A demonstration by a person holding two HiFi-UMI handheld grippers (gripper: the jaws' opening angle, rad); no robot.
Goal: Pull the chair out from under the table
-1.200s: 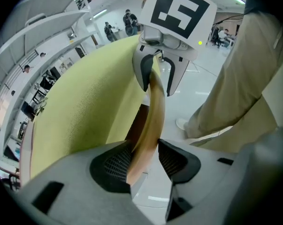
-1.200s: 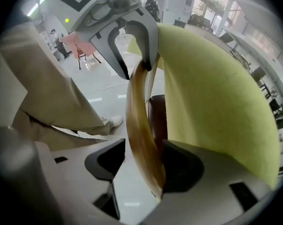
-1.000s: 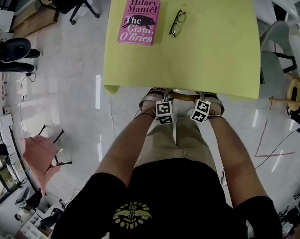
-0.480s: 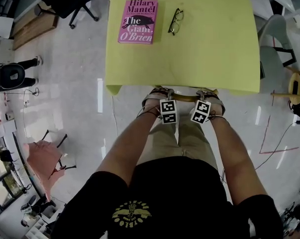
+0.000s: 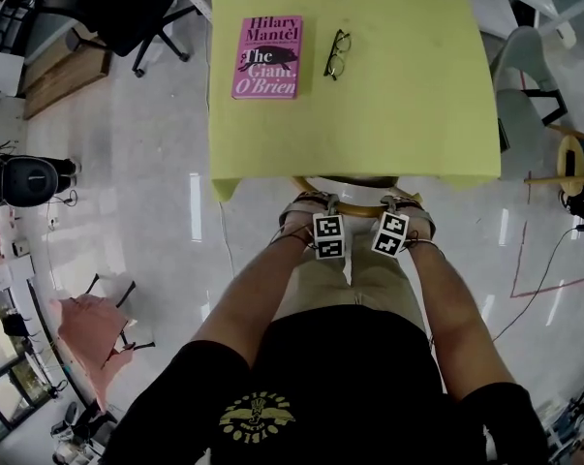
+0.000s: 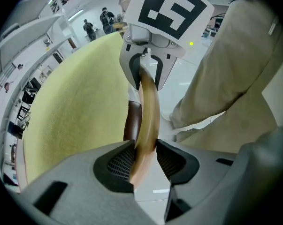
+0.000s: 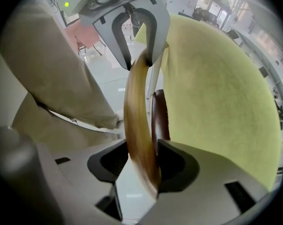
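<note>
Glossy white floor (image 5: 146,192) runs round a yellow-green table (image 5: 417,114), which carries a pink book (image 5: 267,57) and, just beside it, a pair of glasses (image 5: 337,53). A black office chair (image 5: 127,8) stands off the table's far left corner.

At the table's near edge the chair (image 5: 359,182) is mostly tucked underneath. Only its curved wooden rail (image 5: 354,206) and a dark strip behind it show past the tabletop, just ahead of the person's tan trousers (image 5: 354,279).

The left gripper (image 5: 306,204) points steeply down onto the rail's left part. In the left gripper view its jaws have just been closing, and the rail (image 6: 148,107) runs between the pads (image 6: 118,163), which clamp it. A dark brown chair part shows behind the rail, next to the tabletop.

The right gripper (image 5: 408,204) points straight down onto the rail's right part. In the right gripper view the rail (image 7: 136,107) passes between the pads (image 7: 176,165), gripped the same way.

Both marker cubes sit side by side above the person's thighs.
</note>
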